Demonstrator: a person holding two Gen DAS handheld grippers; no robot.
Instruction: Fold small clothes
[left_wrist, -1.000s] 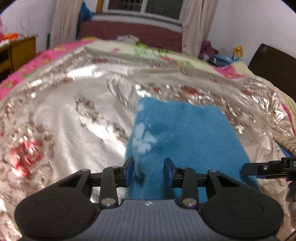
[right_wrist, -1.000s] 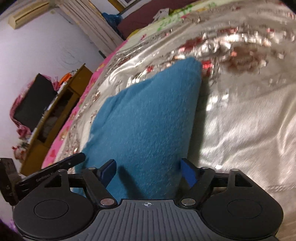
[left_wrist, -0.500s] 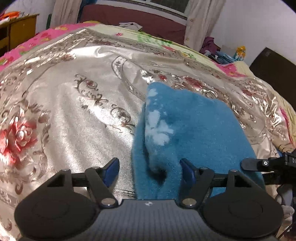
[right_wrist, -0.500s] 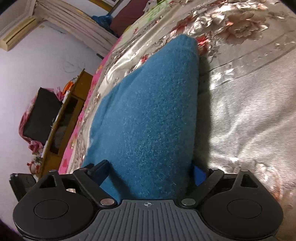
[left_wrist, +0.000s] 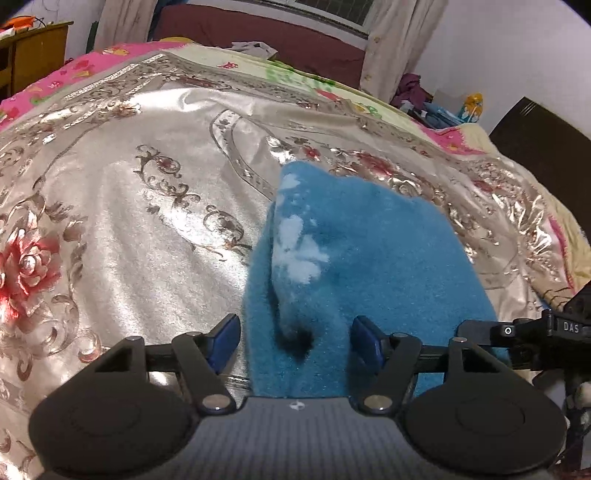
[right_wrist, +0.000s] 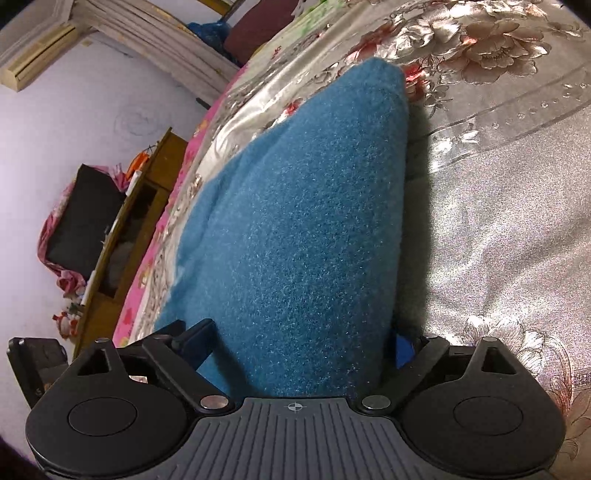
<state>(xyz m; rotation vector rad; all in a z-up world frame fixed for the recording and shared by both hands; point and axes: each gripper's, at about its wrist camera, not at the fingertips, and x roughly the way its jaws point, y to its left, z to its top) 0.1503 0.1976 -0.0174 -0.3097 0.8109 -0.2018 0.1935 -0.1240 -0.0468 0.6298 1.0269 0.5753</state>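
A small blue fleece garment (left_wrist: 369, 251) with white patches lies folded on the shiny flowered bedspread (left_wrist: 147, 229). Its near left edge, a thick fold, sits between the jaws of my left gripper (left_wrist: 295, 334). Those jaws are closing but still stand apart, and a gap shows at the left pad. The right wrist view shows the same garment (right_wrist: 303, 206) filling the space between the wide jaws of my right gripper (right_wrist: 301, 339). Its right pad is partly hidden behind the fleece. Each gripper shows at the edge of the other's view.
The bedspread (right_wrist: 498, 221) stretches wide to the left and right of the garment. A wooden cabinet (right_wrist: 136, 221) stands beside the bed, past a pink sheet (left_wrist: 92, 70). Curtains (left_wrist: 388, 44), a dark headboard (left_wrist: 546, 147) and a pile of things (left_wrist: 436, 107) lie beyond.
My left jaws went from narrow on the garment's edge to wide apart. The right jaws also spread, and that gripper sank closer to the fleece, which now rests flatter on the bed.
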